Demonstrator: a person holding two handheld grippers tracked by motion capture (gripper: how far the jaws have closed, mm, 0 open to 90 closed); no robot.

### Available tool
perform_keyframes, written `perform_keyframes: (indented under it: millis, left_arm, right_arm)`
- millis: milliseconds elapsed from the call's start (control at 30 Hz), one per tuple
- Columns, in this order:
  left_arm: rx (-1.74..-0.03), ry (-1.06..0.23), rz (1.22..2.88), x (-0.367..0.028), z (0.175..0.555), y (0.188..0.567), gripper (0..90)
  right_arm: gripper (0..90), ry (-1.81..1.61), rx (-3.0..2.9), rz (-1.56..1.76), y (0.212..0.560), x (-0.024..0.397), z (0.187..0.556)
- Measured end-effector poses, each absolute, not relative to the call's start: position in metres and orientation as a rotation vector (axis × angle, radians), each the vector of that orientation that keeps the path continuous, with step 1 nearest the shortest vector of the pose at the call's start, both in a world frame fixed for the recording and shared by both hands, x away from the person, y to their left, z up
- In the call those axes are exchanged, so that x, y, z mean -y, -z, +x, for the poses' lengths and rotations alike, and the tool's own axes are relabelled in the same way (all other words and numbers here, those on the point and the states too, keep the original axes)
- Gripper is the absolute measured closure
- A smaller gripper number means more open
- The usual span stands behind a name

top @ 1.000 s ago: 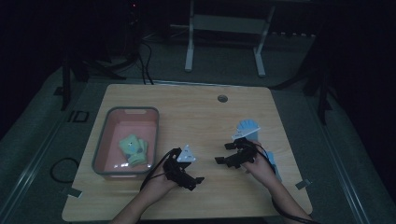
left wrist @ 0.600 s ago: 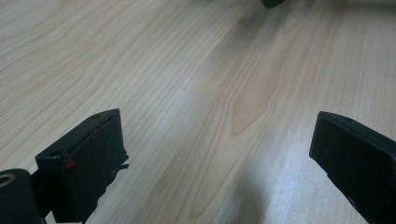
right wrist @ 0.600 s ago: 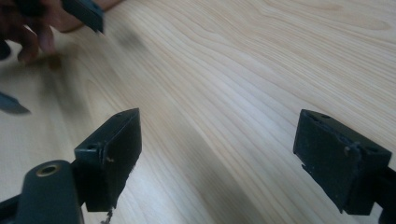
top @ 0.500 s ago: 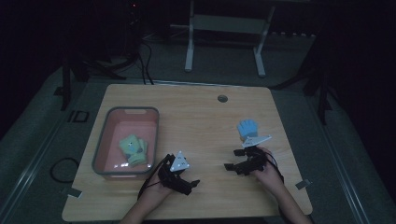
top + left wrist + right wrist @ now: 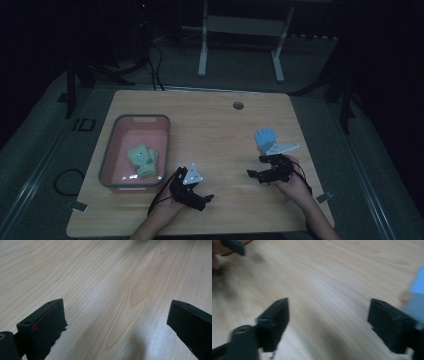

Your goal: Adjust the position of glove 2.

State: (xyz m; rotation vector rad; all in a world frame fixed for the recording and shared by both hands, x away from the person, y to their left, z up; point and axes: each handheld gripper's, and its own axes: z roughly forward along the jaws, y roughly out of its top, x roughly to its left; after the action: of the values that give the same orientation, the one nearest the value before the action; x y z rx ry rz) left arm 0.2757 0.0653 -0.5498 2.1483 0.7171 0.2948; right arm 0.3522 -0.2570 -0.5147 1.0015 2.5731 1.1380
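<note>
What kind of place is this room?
Probably a dim lab or recording room. A bare wooden table stands on grey floor, cables trail behind it, and a metal stand is at the back.

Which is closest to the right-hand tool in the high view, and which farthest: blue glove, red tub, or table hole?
1. Blue glove, just beyond the right tool.
2. Table hole, farther back near the far edge.
3. Red tub, across on the left.
</note>
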Motion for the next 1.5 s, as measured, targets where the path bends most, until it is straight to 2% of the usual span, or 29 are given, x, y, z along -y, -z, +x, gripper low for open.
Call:
perform_keyframes:
  millis: [133, 167, 233, 333, 367, 433, 500, 733, 867, 1033, 1333, 1500]
  left_arm:
    - [-0.719, -0.304, 2.128, -0.066, 0.274, 0.549, 1.8]
    - [-0.719, -0.304, 2.128, -0.066, 0.274, 0.549, 1.7]
    - [-0.74, -0.264, 2.105, -0.067, 0.275, 0.55, 0.7]
    - [-0.749, -0.278, 2.076, -0.069, 0.274, 0.55, 0.7]
    - [-0.753, -0.272, 2.067, -0.069, 0.274, 0.549, 0.7]
    - [-0.755, -0.282, 2.054, -0.069, 0.273, 0.55, 0.7]
    - [-0.745, -0.269, 2.048, -0.069, 0.273, 0.551, 0.7]
    - [-0.73, -0.278, 2.069, -0.066, 0.272, 0.554, 0.8]
    - [-0.729, -0.283, 2.087, -0.065, 0.272, 0.556, 0.8]
    - [-0.724, -0.285, 2.086, -0.066, 0.272, 0.556, 0.8]
    - [-0.729, -0.282, 2.092, -0.067, 0.273, 0.557, 0.8]
    - [-0.724, -0.295, 2.099, -0.067, 0.272, 0.557, 0.8]
  right_arm:
    - [37.1, -1.08, -2.522, 1.011, 0.507, 0.269, 0.357]
    - [37.1, -1.08, -2.522, 1.011, 0.507, 0.269, 0.357]
    - [42.5, -1.082, -2.482, 1.065, 0.503, 0.278, 0.364]
    - [49.8, -1.065, -2.424, 1.109, 0.499, 0.288, 0.371]
    - [55.4, -1.052, -2.403, 1.126, 0.497, 0.29, 0.374]
    - [57.3, -1.043, -2.377, 1.151, 0.495, 0.295, 0.379]
    - [63.3, -1.016, -2.363, 1.185, 0.494, 0.3, 0.387]
    - [63.3, -0.942, -2.323, 1.237, 0.498, 0.304, 0.414]
    - [55.3, -0.929, -2.318, 1.23, 0.503, 0.302, 0.43]
    - [52.4, -0.923, -2.351, 1.188, 0.509, 0.296, 0.446]
    - [50.1, -0.845, -2.372, 1.181, 0.525, 0.29, 0.463]
    - [52.8, -0.798, -2.392, 1.214, 0.539, 0.29, 0.47]
